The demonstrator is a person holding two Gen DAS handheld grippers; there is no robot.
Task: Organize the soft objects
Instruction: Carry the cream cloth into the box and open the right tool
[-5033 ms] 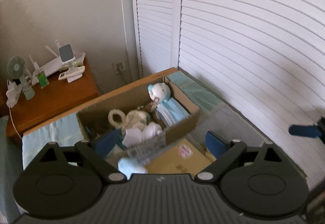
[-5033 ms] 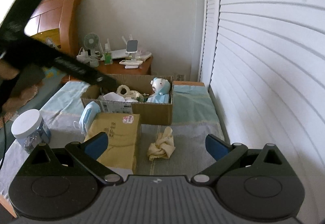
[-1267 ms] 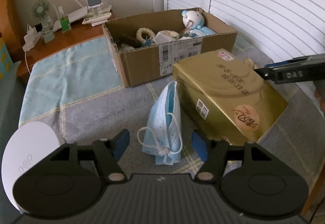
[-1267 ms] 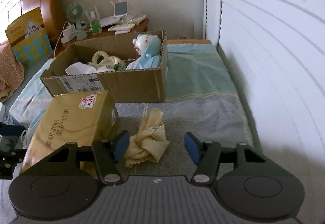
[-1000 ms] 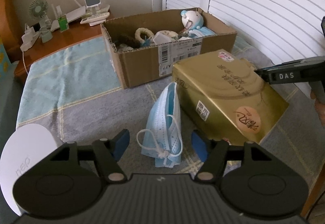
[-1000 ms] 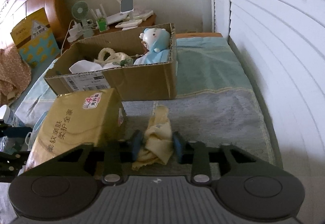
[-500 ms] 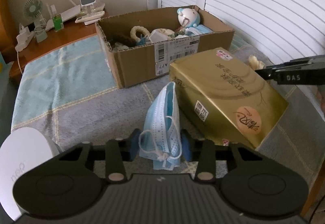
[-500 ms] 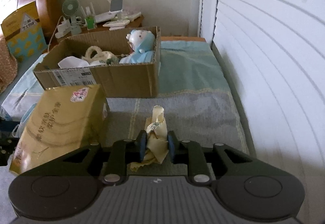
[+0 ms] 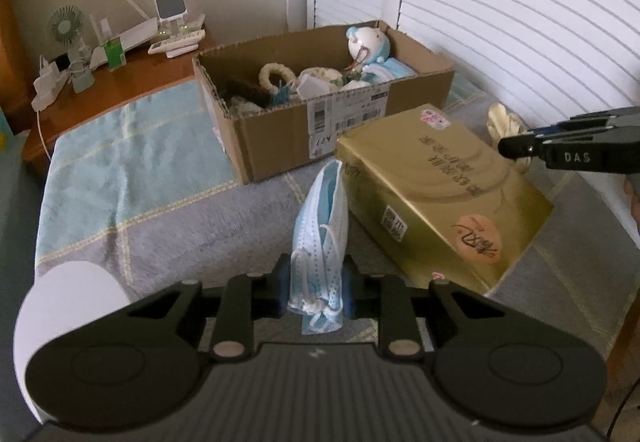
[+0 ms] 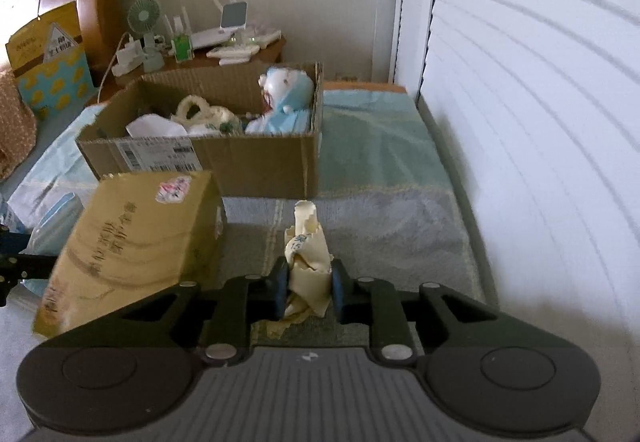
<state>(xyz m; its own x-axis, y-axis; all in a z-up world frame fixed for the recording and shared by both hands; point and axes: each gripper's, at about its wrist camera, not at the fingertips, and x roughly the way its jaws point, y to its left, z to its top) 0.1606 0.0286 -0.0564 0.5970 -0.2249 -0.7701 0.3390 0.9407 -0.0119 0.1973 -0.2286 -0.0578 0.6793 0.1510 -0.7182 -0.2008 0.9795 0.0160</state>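
Observation:
My left gripper [image 9: 316,292] is shut on a blue face mask [image 9: 320,226] and holds it just above the grey blanket. My right gripper [image 10: 307,288] is shut on a crumpled cream cloth [image 10: 306,254]; it also shows at the right of the left wrist view [image 9: 520,147]. An open cardboard box [image 9: 280,145] [image 10: 256,165] sits further back. It holds a blue and white plush toy [image 9: 370,43] [image 10: 286,89], a cream ring [image 9: 274,75] and other soft items.
A gold wrapped package [image 9: 440,193] [image 10: 136,242] lies between the two grippers, in front of the box. A white round container [image 9: 68,302] stands at the lower left. A wooden nightstand [image 9: 132,77] with a fan and gadgets is behind. White louvred doors [image 10: 540,121] run along the right.
Both grippers went from open to shut, the left on the face mask and the right on the cream cloth. Both have since lifted a little.

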